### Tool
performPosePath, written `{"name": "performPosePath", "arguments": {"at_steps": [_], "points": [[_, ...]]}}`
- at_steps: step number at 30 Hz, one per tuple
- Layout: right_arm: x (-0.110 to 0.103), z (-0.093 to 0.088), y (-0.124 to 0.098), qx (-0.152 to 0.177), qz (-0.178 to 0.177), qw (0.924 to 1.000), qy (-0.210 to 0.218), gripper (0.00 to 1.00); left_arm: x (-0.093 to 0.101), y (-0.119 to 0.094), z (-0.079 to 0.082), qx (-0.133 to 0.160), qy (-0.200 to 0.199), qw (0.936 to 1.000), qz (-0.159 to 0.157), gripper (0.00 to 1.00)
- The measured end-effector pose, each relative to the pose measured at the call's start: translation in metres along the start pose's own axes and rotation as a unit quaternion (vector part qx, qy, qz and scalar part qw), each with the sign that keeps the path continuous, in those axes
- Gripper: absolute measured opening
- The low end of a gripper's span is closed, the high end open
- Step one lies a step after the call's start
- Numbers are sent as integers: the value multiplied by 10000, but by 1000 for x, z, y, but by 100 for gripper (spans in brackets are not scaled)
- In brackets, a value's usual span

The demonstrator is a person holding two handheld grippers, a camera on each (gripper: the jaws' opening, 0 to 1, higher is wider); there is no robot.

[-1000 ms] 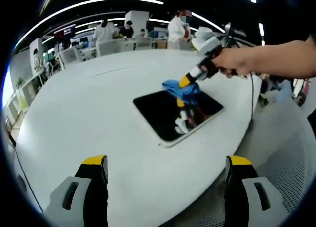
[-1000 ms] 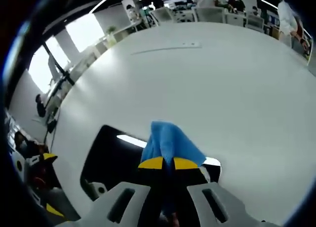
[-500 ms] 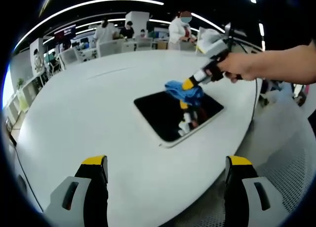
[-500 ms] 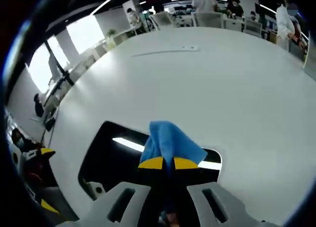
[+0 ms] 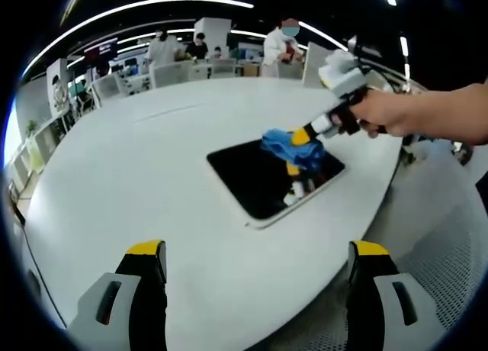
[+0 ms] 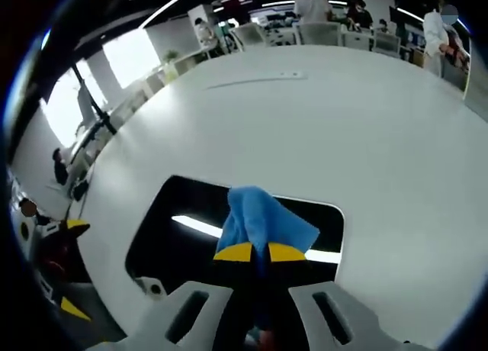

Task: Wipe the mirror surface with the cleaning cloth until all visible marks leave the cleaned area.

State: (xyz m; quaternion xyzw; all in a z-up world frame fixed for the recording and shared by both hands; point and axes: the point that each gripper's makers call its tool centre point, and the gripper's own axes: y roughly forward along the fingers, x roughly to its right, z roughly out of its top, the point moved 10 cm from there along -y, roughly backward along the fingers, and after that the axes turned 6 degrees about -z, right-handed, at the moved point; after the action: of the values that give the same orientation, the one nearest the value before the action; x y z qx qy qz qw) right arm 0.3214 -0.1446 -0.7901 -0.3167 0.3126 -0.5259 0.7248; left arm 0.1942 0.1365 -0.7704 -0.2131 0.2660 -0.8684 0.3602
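1. The right tool [image 6: 255, 252] has its yellow-tipped jaws pressed together on a blue cloth [image 6: 263, 223], which bunches up from the tips toward 12 o'clock in the right gripper view.
2. In the left gripper view the same right tool [image 5: 303, 136] comes in from 2 o'clock, held by a person's hand [image 5: 389, 113], and the cloth [image 5: 293, 148] lies down on the mirror [image 5: 259, 179] near its edge at 1 o'clock.
3. In the right gripper view the cloth covers part of the mirror [image 6: 191, 229], a dark rounded slab with a pale rim; its glass reflects a bright ceiling strip.
4. The left tool [image 5: 255, 261] is spread wide, its two jaws rising at 7 and 5 o'clock of its own view with nothing between them, well apart from the mirror and above the near edge of the surface.
5. The mirror lies flat on the white round surface [image 5: 137, 168], just right of the middle of the left gripper view.
6. Beyond the surface, toward 12 o'clock, stand chairs [image 5: 169, 73] and people [image 5: 276, 44] in an office.
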Motion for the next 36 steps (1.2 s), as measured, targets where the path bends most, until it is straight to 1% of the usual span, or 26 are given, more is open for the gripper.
{"name": "performPosePath", "arguments": {"at_steps": [4, 7, 9, 12, 16, 19, 21, 27, 29, 31, 36], "points": [[-2, -8, -6, -33, 61, 9999, 104, 0, 1, 0, 1, 33, -5, 10000, -19, 99], [-3, -13, -10, -81, 91, 9998, 156, 0, 2, -2, 6, 336, -75, 9994, -88, 99], [-3, -17, -12, -98, 125, 9997, 202, 0, 2, -1, 6, 321, -66, 9994, -95, 99], [-5, -23, -16, -100, 143, 9995, 255, 0, 2, 0, 4, 188, -37, 9998, -84, 99], [-8, -26, -19, -96, 165, 9996, 198, 0, 2, -2, 7, 353, -47, 9993, -73, 99], [-9, -32, -23, -130, 205, 9995, 178, 0, 0, -4, 7, 423, -132, 9990, 35, 99], [-10, -35, -26, -140, 215, 9995, 165, 0, -1, -6, 8, 526, -227, 9983, 65, 99], [-13, -44, -32, -188, 258, 9992, 246, 0, -3, -7, 9, 676, -342, 9971, 97, 99], [-14, -47, -35, -193, 268, 9991, 283, 0, -1, -5, 7, 598, -386, 9975, -32, 99], [-15, -51, -38, -246, 290, 9987, 344, 0, 1, -4, 6, 461, -207, 9987, -41, 99], [-15, -58, -44, -319, 380, 9976, 493, 0, 1, -3, 7, 464, -232, 9986, -98, 99]]}}
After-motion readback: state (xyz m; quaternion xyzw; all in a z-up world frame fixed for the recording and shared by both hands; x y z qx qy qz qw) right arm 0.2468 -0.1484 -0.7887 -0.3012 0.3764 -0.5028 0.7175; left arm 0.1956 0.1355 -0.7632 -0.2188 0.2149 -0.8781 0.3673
